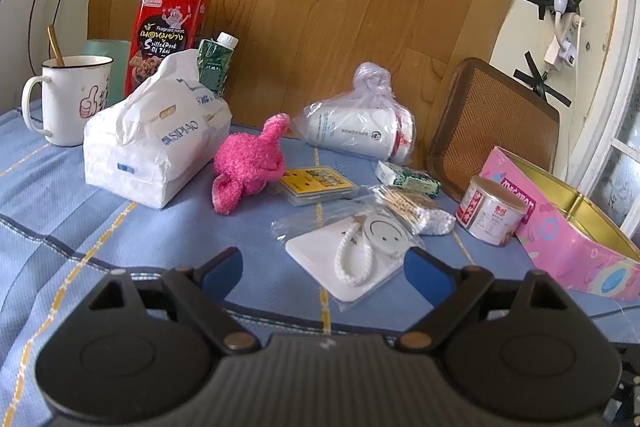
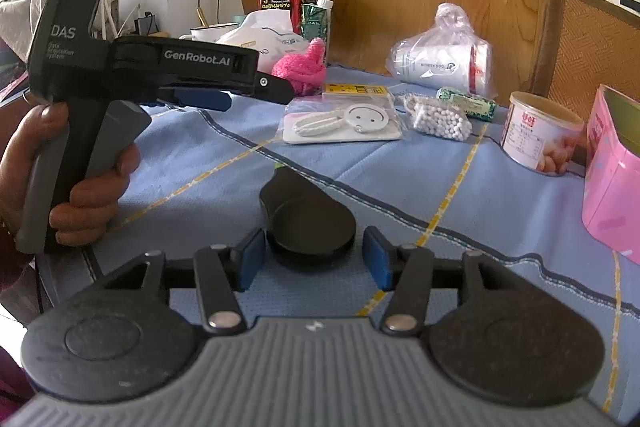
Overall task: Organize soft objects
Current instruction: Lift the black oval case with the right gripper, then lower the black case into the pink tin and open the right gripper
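Both claws stand with their blue pads apart and nothing between them. The left gripper (image 1: 322,267) hovers low over the blue cloth (image 1: 120,227), aimed across the clutter; the right gripper (image 2: 314,261) sits just behind a black round lid (image 2: 308,223) that lies on the cloth, its jaws spread wider than the lid and not touching it.

Outward from the left claw, a white pouch with a smiley charm (image 1: 360,247) lies nearest, then a bag of cotton swabs (image 1: 416,211). Farther on, the pink plush toy (image 1: 248,163) rests on the cloth just beside the tissue pack (image 1: 156,147). The pink tin (image 1: 580,227) stands open at the right, well apart from the plush.

By my judgement the sorting has barely begun: the soft things lie scattered and untouched, and every pick and placement is left to do.

Where the soft things are meant to go is not shown; the tin is only a guess. Its inside is mostly cut off by the frame edge. The wrapped bottle (image 1: 360,131) shows blurred print through its plastic, and the left hand (image 2: 80,163) covers part of its handle.
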Action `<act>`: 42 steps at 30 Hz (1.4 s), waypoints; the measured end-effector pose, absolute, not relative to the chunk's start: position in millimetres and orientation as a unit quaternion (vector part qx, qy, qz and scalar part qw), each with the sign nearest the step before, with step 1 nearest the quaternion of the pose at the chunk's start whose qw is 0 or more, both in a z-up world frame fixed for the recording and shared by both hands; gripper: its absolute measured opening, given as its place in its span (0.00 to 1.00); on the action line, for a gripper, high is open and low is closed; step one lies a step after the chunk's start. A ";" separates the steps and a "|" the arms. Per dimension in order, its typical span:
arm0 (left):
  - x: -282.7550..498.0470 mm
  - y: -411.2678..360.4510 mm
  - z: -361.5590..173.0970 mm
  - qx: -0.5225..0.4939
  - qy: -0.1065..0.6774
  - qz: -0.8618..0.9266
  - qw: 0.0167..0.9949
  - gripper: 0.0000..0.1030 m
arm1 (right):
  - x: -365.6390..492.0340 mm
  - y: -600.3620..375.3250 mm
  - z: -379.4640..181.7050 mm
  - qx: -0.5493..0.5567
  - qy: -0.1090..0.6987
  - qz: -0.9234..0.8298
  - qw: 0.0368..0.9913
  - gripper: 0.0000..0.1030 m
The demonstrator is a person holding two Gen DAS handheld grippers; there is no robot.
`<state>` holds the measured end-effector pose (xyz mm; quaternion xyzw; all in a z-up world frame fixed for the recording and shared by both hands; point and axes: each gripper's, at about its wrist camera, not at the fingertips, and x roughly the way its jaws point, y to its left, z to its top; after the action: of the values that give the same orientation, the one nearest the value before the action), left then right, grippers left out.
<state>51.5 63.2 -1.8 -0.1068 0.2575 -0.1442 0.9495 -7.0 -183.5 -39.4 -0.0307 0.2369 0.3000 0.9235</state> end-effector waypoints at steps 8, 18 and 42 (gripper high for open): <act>52.9 65.6 -2.3 -0.113 0.258 -0.149 0.948 0.88 | -7.2 -182.5 -40.1 -0.032 0.237 0.301 0.923 0.63; 53.5 68.1 -2.7 -0.122 0.259 -0.157 0.945 0.88 | -6.6 -180.6 -40.2 -0.034 0.237 0.301 0.923 0.64; 35.3 28.4 -9.8 -0.197 0.405 -0.268 0.852 0.52 | -4.5 -179.8 -37.4 -0.065 0.230 0.318 0.918 0.50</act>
<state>35.3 28.4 -9.8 -0.1971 0.4054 -0.2677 0.8515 -4.5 -179.8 -37.4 -0.0647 0.2300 0.3178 0.9176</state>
